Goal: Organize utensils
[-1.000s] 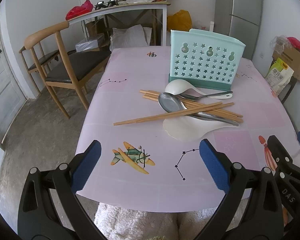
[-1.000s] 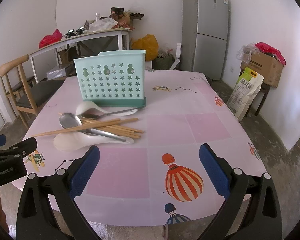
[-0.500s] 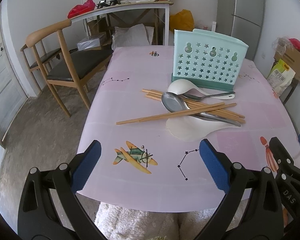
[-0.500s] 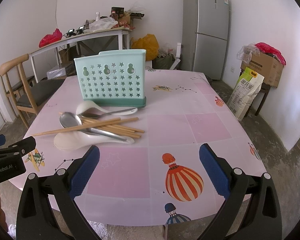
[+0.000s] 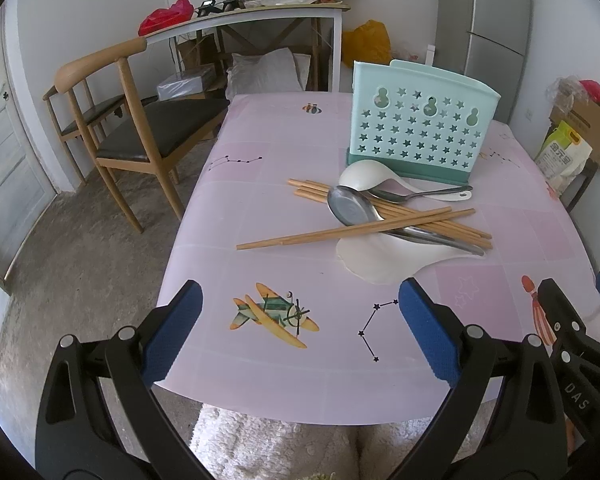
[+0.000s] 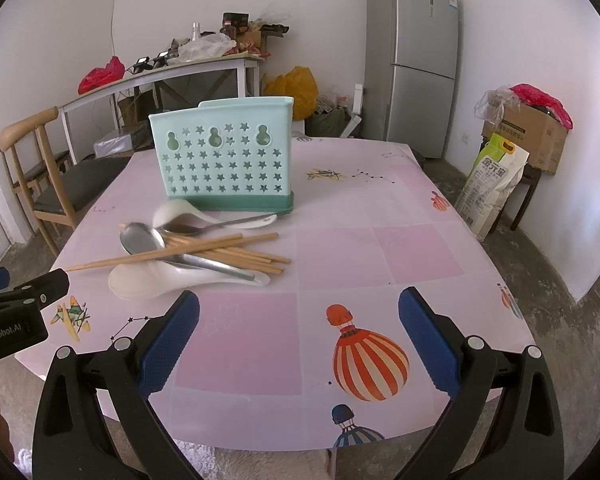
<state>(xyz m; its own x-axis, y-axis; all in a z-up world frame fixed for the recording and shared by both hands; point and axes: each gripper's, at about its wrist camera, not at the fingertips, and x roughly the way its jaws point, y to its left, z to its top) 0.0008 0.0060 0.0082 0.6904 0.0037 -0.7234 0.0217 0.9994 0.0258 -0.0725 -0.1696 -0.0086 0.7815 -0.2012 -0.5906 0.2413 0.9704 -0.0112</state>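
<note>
A mint-green utensil holder with star cut-outs stands upright mid-table. In front of it lies a heap: several wooden chopsticks, a large steel spoon, a smaller steel spoon and two white ladles. My left gripper hovers open over the table's near edge, short of the heap. My right gripper is open too, over the near right part of the table, with nothing between its fingers.
The pink patterned tablecloth covers the table. A wooden chair stands at the left side, a cluttered side table behind it. A fridge, a rice bag and a cardboard box are at the right.
Both grippers have crept slightly forward toward the table; the heap and holder have not moved. Both stay open.
</note>
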